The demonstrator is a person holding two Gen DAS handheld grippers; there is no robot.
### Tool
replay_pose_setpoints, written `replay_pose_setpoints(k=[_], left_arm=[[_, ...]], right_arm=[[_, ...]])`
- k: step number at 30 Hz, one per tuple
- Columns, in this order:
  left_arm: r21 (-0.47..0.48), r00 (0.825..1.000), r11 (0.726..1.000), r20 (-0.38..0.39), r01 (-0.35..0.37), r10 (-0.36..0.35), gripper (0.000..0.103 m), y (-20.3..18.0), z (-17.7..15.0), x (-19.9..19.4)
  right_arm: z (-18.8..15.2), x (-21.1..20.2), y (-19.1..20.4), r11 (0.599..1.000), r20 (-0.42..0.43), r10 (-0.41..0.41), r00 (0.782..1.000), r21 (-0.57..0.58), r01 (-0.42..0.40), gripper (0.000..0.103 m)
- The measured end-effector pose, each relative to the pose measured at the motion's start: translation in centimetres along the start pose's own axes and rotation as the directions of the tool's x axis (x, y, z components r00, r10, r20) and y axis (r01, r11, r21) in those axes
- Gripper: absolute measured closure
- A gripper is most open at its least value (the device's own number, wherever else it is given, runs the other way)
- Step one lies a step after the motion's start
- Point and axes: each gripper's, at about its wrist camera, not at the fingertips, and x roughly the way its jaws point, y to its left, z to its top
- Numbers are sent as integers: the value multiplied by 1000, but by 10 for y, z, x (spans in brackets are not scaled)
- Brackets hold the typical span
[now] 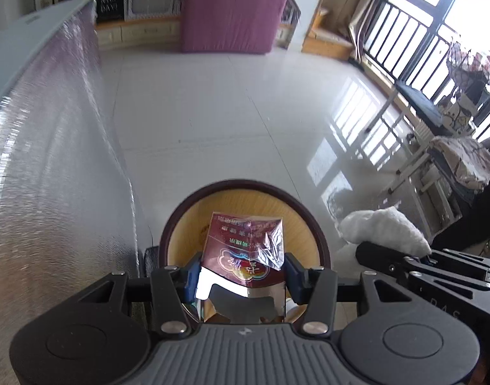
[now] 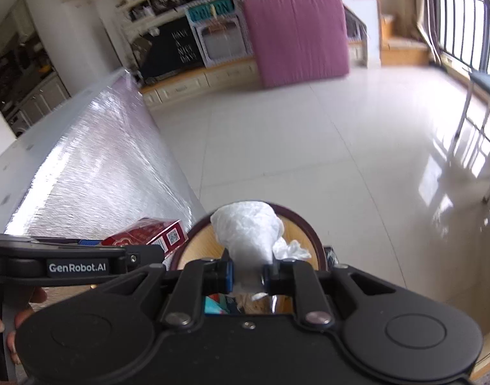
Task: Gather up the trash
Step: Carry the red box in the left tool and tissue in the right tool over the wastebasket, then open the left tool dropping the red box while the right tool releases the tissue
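Over the bin [image 1: 245, 189], left jaws clamp red pack [image 1: 245, 250] (right: tissue [image 2: 248, 234]); "GenRobot.AI".

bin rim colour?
Dark maroon-brown rim around a light wood-grain inside; clearest in the left wrist view.

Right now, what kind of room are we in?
Probably a living room at home. There's a shiny tiled floor, a pink mattress leaning by low drawers, and big windows with railings.
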Motion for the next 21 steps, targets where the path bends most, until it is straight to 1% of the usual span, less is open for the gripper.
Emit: replay_pose_setpoints(k=[5,9,11,13,16,18,20,21], left_arm=[[69,993,997,-108,-34,41,51,0,2,46],[161,981,986,-178,-53,81,51,1,0,77],[213,972,976,-216,-48,95,51,-1,-1,91],[296,963,954,-244,-41,117,51,-10,-4,102],[440,957,897,-245,-33,156,51,-26,-5,116],[497,950,867,-253,-36,184,50,-29,-4,126],[522,943,853,-271,-27,196,49,-28,-4,135],[519,939,854,-284,-19,194,42,-24,-3,139]], right_arm=[[5,35,-7,1000,-67,-8,998,11,9,86],[9,61,-20,998,-113,-9,994,54,15,86],[11,71,-20,998,-122,-2,993,63,10,86],[14,76,-20,997,-118,5,993,72,3,86],[18,81,-23,996,-112,13,994,93,-3,85],[19,84,-23,995,-112,13,994,96,-2,85],[19,88,-26,996,-119,14,993,95,-3,85],[20,91,-28,995,-123,17,992,95,-6,85]])
